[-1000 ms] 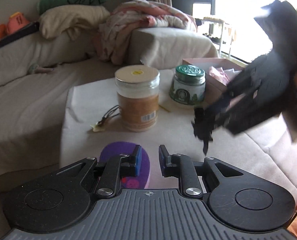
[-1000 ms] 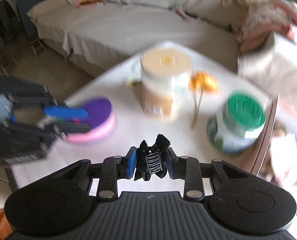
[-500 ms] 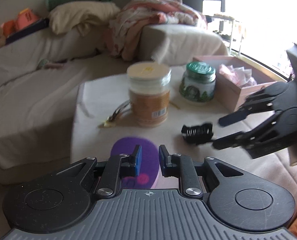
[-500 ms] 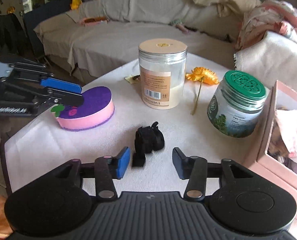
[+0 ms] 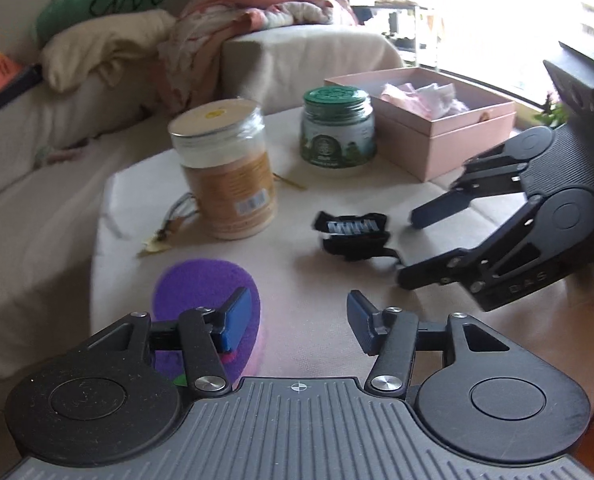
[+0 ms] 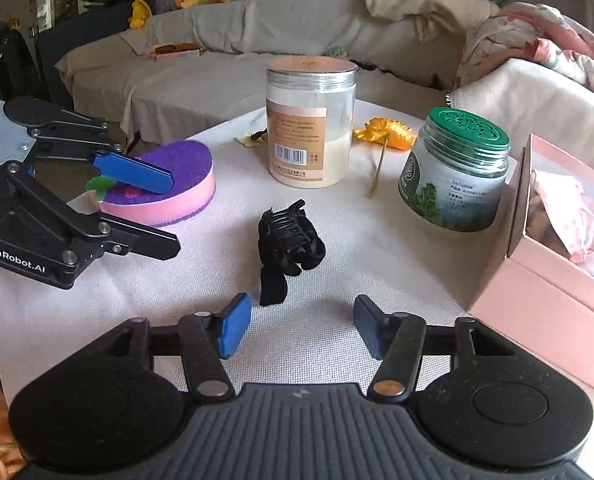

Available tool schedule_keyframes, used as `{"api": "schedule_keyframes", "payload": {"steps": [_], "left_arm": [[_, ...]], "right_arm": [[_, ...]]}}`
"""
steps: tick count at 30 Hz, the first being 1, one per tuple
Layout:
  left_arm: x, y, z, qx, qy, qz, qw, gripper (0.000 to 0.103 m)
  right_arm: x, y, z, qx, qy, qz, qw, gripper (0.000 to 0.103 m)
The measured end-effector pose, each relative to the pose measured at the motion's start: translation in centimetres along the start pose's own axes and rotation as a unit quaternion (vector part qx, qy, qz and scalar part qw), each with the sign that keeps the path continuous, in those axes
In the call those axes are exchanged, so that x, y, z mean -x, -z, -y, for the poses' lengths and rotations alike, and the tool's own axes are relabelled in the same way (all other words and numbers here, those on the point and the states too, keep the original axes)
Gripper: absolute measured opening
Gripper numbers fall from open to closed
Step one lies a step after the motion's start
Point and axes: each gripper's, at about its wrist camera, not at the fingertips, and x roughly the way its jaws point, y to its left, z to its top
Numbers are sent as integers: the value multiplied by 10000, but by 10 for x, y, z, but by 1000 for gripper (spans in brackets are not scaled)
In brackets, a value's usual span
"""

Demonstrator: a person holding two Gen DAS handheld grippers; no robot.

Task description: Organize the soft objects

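- A clear jar with a tan lid [image 6: 311, 122] stands at the far middle of the white-covered table [image 6: 377, 272], a green-lidded jar [image 6: 457, 172] to its right, an orange flower [image 6: 385, 134] lying between them
- An open pink box [image 6: 537, 280] with pale cloth inside sits at the table's right edge, well clear of both grippers
- A purple-and-pink sponge [image 6: 177, 184] lies at the left; a grey-draped sofa [image 6: 201, 72] with cushions runs behind
- The black hair claw [image 6: 289, 244] lies on the cloth at the table's middle, nothing touching it; its toothed end points away toward the tan-lidded jar, and a dark fabric tail trails toward the right gripper
- The right gripper [image 6: 303, 326] points downward at the claw, just short of it; its jaws have just been opening and stand wide, holding nothing
- The left gripper [image 5: 299, 320] tilts down over the sponge's near edge; its jaws have just been opening, one blue pad [image 5: 237, 318] above the purple top, nothing gripped
- Seen from the left wrist, the claw [image 5: 353, 236] lies crosswise, beside the right gripper's fingertips
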Motion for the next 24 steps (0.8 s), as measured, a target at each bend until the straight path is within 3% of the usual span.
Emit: {"api": "schedule_keyframes", "payload": {"steps": [4, 8, 12, 16, 19, 21, 24], "left_arm": [[4, 3, -3, -75, -641, -80, 9979, 57], [1, 4, -12, -105, -647, -365, 9972, 58], [-6, 0, -10, -23, -209, -462, 9987, 96], [-5, 1, -5, -56, -124, -273, 9995, 98], [4, 1, -9, 47, -540, -28, 9985, 98], [2, 2, -20, 221, -703, -127, 9972, 98], [-7, 8, -35, 547, -653, -368, 9957, 98]], "right_arm": [[0, 6, 0, -32, 93, 174, 9998, 67], [-1, 7, 2, -113, 119, 204, 9997, 69], [-2, 7, 3, -108, 126, 209, 9996, 69], [-2, 7, 3, -108, 124, 209, 9996, 70], [-3, 7, 3, -106, 121, 209, 9997, 70], [-3, 7, 3, -103, 125, 206, 9997, 70], [-3, 6, 3, -71, 115, 170, 9998, 70]]}}
